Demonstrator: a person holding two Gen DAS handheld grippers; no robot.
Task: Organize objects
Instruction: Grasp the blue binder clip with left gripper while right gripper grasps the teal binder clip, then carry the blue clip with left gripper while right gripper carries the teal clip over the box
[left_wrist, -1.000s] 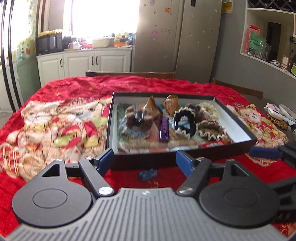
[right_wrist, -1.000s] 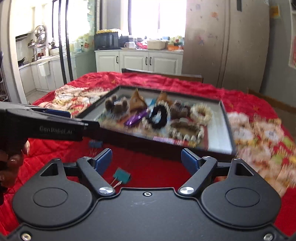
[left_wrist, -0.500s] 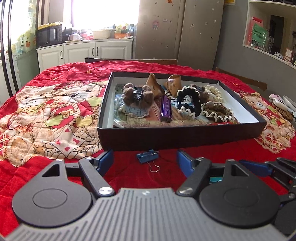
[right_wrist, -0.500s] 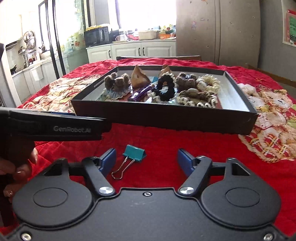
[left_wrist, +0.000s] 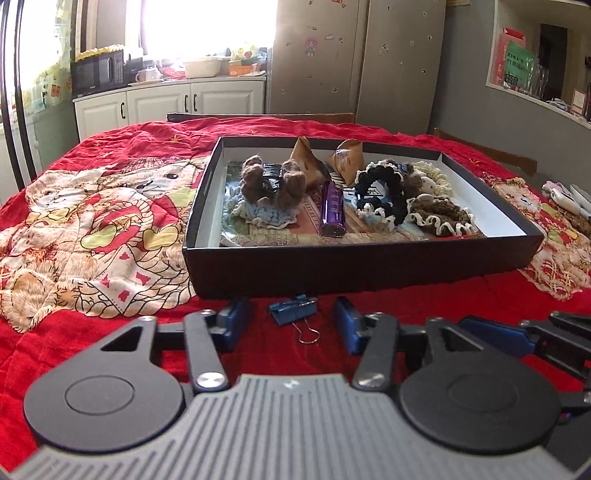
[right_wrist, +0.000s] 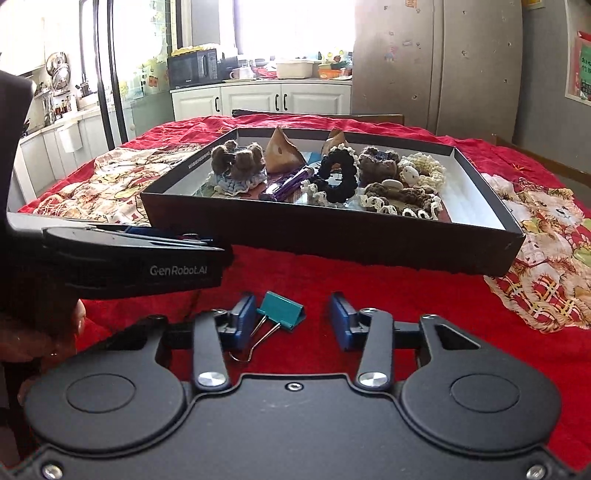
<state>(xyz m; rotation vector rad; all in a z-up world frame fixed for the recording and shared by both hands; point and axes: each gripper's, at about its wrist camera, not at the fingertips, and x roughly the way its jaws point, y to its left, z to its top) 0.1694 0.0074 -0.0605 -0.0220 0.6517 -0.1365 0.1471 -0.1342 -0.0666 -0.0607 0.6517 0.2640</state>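
Observation:
A blue binder clip (left_wrist: 292, 311) lies on the red cloth just in front of the black box (left_wrist: 362, 267). My left gripper (left_wrist: 291, 319) straddles it with jaws closing; both pads stand clear of the clip. A teal binder clip (right_wrist: 282, 312) lies between the pads of my right gripper (right_wrist: 293, 321), whose jaws are also closing; its left pad (right_wrist: 243, 319) is at the clip's wire handles, the right pad is apart. The box holds crocheted scrunchies, a purple tube (left_wrist: 332, 214) and brown pyramid pouches.
The left gripper's body (right_wrist: 122, 264) and a hand (right_wrist: 44, 332) fill the left of the right wrist view; the right gripper's fingers (left_wrist: 517, 338) show at the left view's right edge. A red quilt (left_wrist: 92, 221) covers the table. Chair backs stand behind.
Both grippers sank toward the cloth, each over its binder clip, and both pairs of jaws narrowed around the clips. The box now appears closer and higher in both views.

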